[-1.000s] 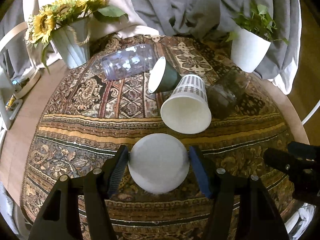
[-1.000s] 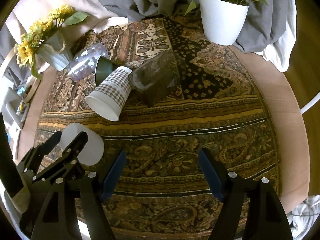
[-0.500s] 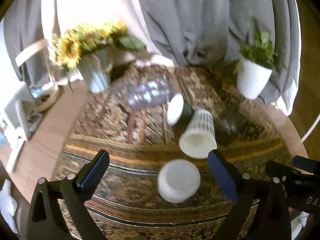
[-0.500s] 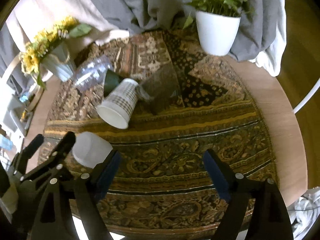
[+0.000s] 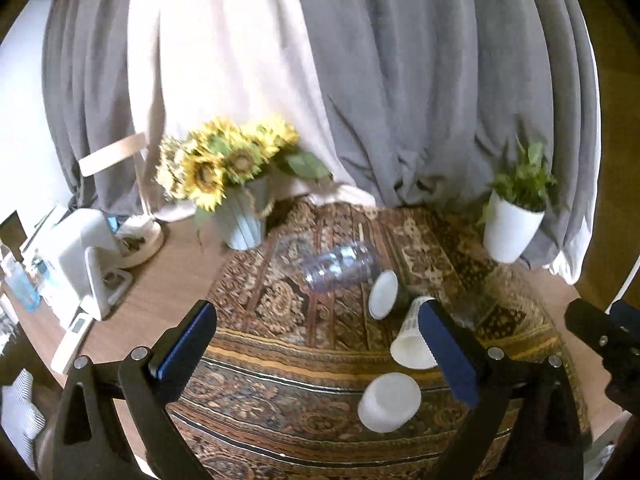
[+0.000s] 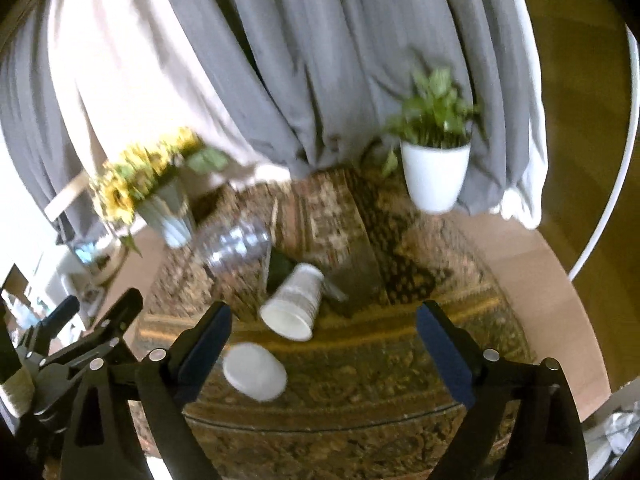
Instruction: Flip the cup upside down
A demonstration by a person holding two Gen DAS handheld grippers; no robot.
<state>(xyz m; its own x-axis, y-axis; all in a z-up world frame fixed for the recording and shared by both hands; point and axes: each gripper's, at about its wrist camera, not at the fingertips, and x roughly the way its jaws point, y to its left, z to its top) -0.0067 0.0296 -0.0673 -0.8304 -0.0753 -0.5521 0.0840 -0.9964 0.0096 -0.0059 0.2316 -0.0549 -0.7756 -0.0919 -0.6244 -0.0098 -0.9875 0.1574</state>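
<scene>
My left gripper (image 5: pixel 316 346): blue-padded jaws spread wide, nothing between them; it hangs above the near edge of the table.
My right gripper (image 6: pixel 324 344): jaws equally wide apart, holding nothing, also raised over the near edge.
Plain white plastic cup (image 5: pixel 389 402): stands upside down on the brown patterned woven cloth (image 5: pixel 280 380), flat base up, clear of both grippers; in the right view it sits just beside my left blue pad (image 6: pixel 255 371).
Checked paper cup (image 6: pixel 294 301): lies on its side just behind the white cup, mouth toward me.
Dark green cup with white inside (image 5: pixel 385 294): on its side, touching the checked cup's far end.
Clear ribbed plastic jar (image 5: pixel 340 266): on its side, just left of the green cup.
Sunflowers in a pale blue bucket (image 5: pixel 240 184): far left.
Leafy plant in a white pot (image 5: pixel 514 220): far right.
Grey and cream curtains (image 5: pixel 360 72): behind everything.
</scene>
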